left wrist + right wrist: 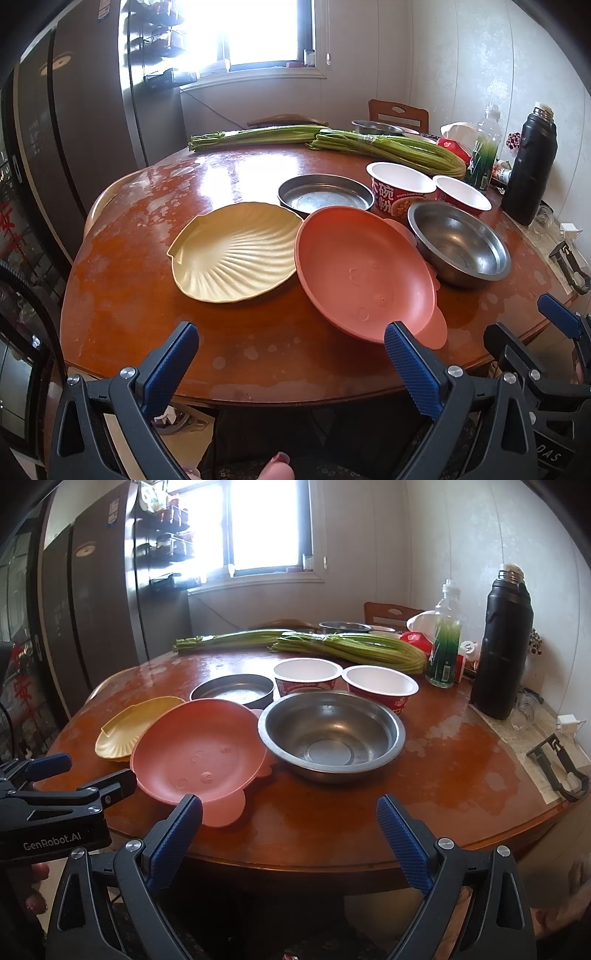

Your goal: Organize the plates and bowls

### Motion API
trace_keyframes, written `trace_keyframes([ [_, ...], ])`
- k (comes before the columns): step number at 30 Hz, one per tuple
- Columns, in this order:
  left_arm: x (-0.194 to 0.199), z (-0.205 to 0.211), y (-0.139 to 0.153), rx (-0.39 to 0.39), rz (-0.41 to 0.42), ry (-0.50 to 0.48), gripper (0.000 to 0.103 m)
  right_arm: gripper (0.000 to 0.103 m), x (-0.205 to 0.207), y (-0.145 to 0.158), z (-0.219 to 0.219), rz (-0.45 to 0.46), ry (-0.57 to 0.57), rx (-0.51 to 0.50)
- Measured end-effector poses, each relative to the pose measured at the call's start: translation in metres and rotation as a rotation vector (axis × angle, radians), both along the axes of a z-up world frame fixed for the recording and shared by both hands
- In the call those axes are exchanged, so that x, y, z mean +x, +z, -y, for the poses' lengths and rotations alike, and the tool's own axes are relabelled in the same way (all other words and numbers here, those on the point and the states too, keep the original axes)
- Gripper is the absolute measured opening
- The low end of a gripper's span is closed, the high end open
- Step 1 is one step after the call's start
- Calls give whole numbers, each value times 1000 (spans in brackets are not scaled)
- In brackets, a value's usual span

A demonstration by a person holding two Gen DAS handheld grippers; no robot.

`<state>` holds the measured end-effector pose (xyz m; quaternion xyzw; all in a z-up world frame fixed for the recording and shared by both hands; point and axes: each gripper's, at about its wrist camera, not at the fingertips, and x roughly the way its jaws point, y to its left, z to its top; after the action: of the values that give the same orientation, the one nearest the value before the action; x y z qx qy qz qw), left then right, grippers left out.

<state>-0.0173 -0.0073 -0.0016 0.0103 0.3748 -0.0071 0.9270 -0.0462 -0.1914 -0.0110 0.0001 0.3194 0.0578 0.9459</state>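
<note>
A yellow shell-shaped plate point(236, 251) point(129, 727) and a pink plate point(362, 273) point(199, 753) lie side by side on the round wooden table point(147, 314). A steel bowl point(458, 243) point(330, 734) sits right of the pink plate. A flat steel dish point(323, 194) point(232, 690) and two red paper bowls point(400, 188) point(380, 686) stand behind. My left gripper point(291, 354) is open and empty at the table's front edge, before the plates. My right gripper point(290, 829) is open and empty before the steel bowl.
Bundles of green stalks point(369, 146) lie across the back of the table. A black thermos point(502, 642), a green bottle point(443, 646) and small jars stand at the right. A black clip point(557, 768) lies at the right edge. A fridge point(74, 129) stands left.
</note>
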Motion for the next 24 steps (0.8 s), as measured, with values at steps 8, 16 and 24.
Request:
trace_keyframes([
  [8,0,-1,0,-1,0,-1,101,96,0,0,0,-2,-1,4],
  [16,-2,0,0,-2,3,-4,101,96,-1,0,0,-6,-1,14],
  [24,-3,-1,2,-4,7,-5,101,96,-2,-1,-2,-6,2,14],
])
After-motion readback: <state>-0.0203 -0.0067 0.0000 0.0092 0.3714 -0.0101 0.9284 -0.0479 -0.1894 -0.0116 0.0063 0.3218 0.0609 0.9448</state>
